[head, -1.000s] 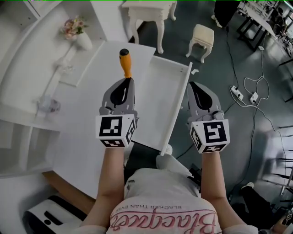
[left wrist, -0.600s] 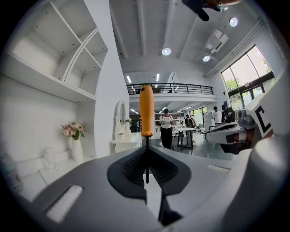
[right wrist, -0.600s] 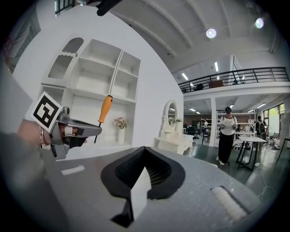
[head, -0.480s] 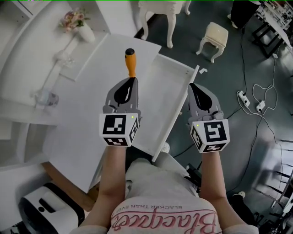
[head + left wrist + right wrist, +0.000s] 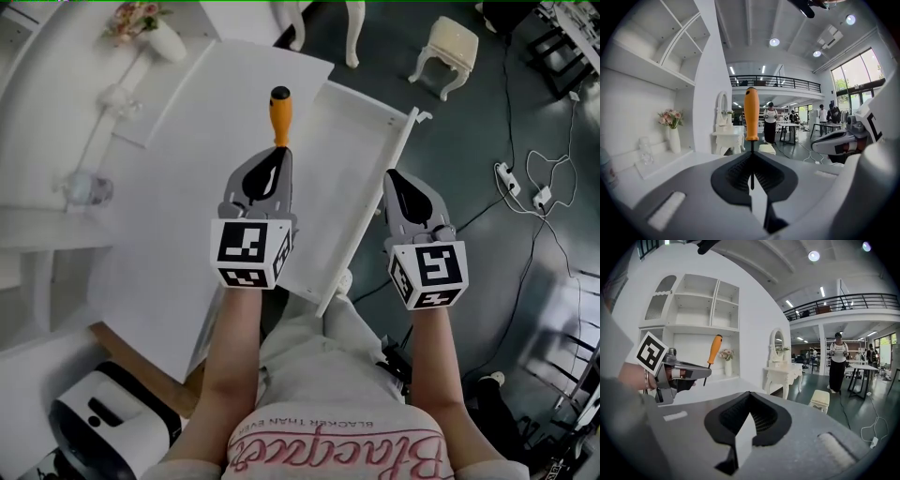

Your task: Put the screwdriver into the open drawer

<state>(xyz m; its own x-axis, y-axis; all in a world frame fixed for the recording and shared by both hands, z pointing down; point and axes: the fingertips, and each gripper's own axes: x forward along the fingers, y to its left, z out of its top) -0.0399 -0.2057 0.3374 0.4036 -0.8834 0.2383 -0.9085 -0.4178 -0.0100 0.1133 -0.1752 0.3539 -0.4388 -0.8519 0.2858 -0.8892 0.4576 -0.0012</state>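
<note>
The screwdriver [image 5: 279,114] has an orange handle with a black cap and stands out forward from my left gripper [image 5: 280,152], which is shut on its thin metal shaft. In the left gripper view the handle [image 5: 751,114] rises upright above the jaws and the shaft runs down between them. It hangs over the white tabletop [image 5: 187,169], just left of the open white drawer [image 5: 349,164]. My right gripper [image 5: 397,178] is shut on nothing and hovers at the drawer's right front edge. The right gripper view shows the left gripper [image 5: 682,373] carrying the screwdriver [image 5: 712,350].
A vase of flowers [image 5: 150,33] and a glass jar [image 5: 84,187] stand on the table's left side. On the dark floor are a cream stool [image 5: 453,42] and cables with power strips [image 5: 525,183]. A white machine [image 5: 112,422] sits at lower left. People stand far off.
The left gripper, still holding the screwdriver, has drifted slightly right toward the drawer. The head view has shifted, so table and drawer sit higher in the frame. The right gripper stays shut.
</note>
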